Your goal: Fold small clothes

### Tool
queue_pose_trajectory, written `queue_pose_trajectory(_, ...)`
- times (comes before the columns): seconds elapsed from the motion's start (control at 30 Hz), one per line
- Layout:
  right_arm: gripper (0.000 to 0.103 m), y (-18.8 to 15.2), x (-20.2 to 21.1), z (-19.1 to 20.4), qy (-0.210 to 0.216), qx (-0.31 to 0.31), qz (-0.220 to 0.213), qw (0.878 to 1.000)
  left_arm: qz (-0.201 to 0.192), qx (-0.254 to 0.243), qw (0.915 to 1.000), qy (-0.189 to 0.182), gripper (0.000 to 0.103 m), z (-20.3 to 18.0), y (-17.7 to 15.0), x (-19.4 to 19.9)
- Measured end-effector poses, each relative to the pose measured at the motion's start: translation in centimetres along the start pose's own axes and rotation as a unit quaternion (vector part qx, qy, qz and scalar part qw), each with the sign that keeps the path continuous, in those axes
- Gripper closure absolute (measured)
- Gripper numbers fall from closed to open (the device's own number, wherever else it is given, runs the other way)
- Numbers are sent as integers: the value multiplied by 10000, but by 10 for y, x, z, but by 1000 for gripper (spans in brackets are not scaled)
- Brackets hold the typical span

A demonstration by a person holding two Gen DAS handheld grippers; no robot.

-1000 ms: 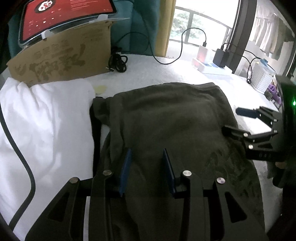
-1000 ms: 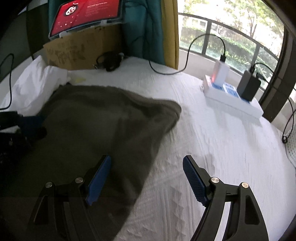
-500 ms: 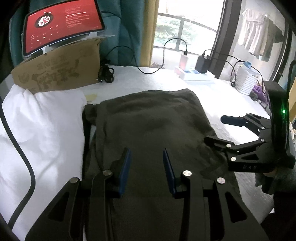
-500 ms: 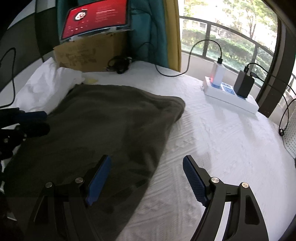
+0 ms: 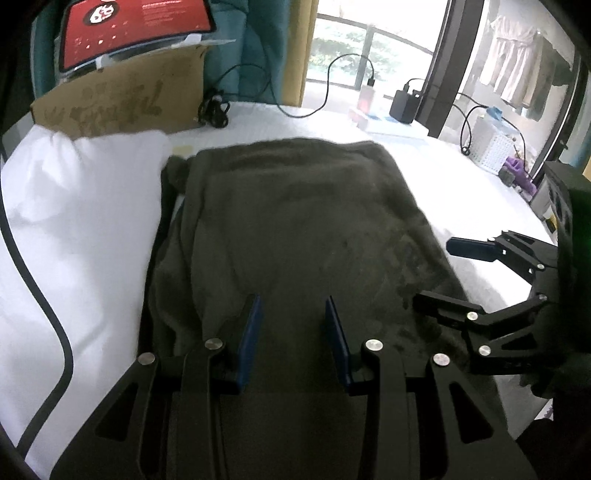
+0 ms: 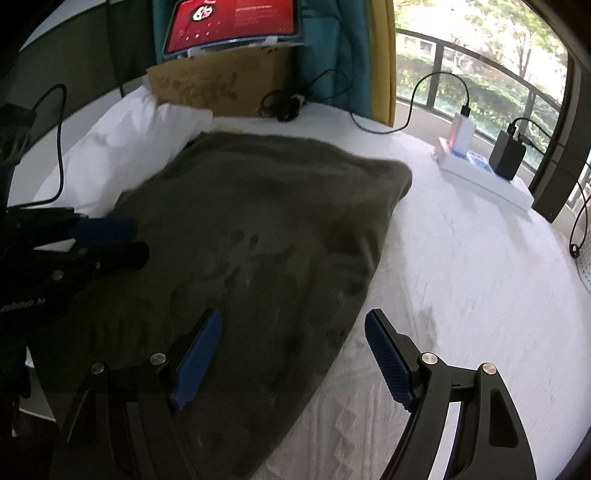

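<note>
So the dark grey garment [image 5: 295, 229] was lying spread out flat on the white bedspread [image 6: 461, 277], and that's what everything else sat around. The left gripper [image 5: 291, 332] hung over the garment's near end with its blue pads [image 5: 249, 332] a modest gap apart, nothing between them, so it was released and not pinching any cloth. The right gripper [image 6: 291, 350] was over the garment's right edge, jaws spread wide and empty too, one pad over the fabric and the other over bare bedspread just past the edge. Whether either one actually touched the cloth, I couldn't tell.

Just left of the garment there was a white pillow [image 5: 81, 206] with a black cable [image 5: 44, 302] running across it. Beyond the garment's far end stood a cardboard box [image 5: 122, 99] with a red-screened tablet [image 5: 136, 29] propped on top. Off past its far right corner sat a white power strip [image 6: 484, 177] with chargers plugged in.
</note>
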State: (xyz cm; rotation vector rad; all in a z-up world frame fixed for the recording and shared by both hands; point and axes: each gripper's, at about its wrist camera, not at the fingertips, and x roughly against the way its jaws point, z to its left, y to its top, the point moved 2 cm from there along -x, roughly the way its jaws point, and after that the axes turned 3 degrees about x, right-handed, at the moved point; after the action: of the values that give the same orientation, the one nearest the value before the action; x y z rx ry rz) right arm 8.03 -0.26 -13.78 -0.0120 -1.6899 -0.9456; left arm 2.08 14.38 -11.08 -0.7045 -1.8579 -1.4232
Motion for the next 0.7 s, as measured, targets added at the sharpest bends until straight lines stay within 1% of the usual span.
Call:
queue_pose_trajectory(0.17,22,-13,8,-8,-56,-99,28,9999,-37,-15,9999,98,68,-3,-6,5)
queue_pose_trajectory(0.47,22,-29,36,-22,-275,-169,-64,9995,-196,-208,9995,-93,67,-29,-11,23)
queue_pose_trajectory(0.7,22,-43,57,-27,-447,-289,-173,9984,-234,-409,9985,-290,66,-50,-18,29)
